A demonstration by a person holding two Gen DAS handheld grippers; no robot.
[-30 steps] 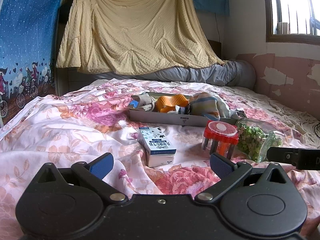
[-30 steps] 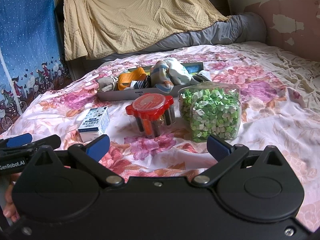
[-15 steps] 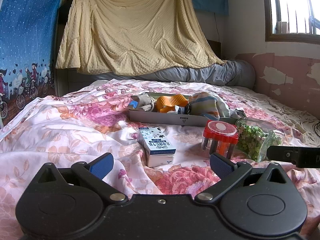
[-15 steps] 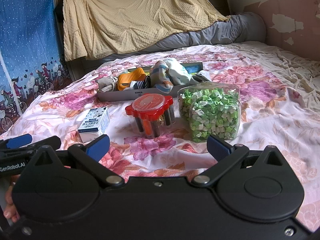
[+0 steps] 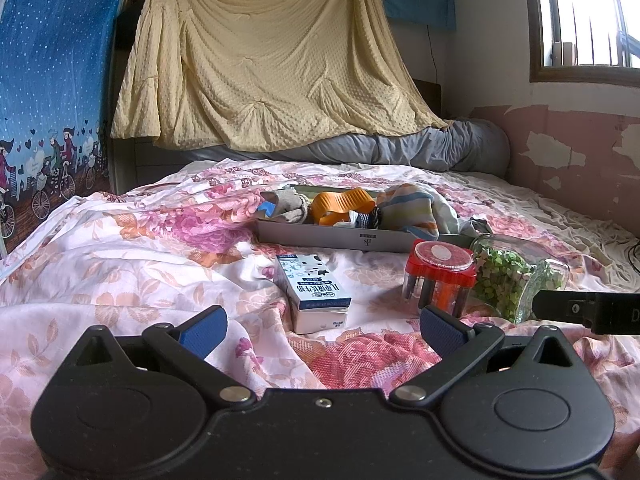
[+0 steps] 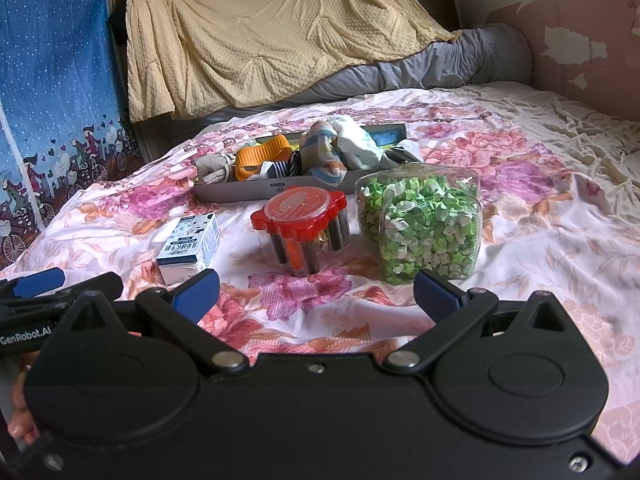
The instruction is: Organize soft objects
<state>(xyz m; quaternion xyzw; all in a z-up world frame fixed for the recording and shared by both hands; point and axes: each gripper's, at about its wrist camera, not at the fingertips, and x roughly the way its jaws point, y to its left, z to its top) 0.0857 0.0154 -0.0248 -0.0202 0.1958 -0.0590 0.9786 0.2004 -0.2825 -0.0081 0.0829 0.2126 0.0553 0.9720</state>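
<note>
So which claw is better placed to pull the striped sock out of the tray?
Probably the left claw: open, and the tray sits nearly straight ahead. The striped sock lies slightly right. From the right claw, jars block it.

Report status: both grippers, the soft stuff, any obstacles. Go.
Left gripper open, empty. Right gripper open, empty, low over the bedspread. Socks piled in grey tray. Carton, red-lidded holder, jar of green stars stand between grippers and tray.

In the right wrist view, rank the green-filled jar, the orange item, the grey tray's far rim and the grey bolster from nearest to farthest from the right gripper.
From the right gripper, jaws open:
1. Green-filled jar, just ahead, right.
2. Orange item, in the tray, left.
3. Grey tray far rim, behind the socks.
4. Grey bolster, at the bed's head.
</note>
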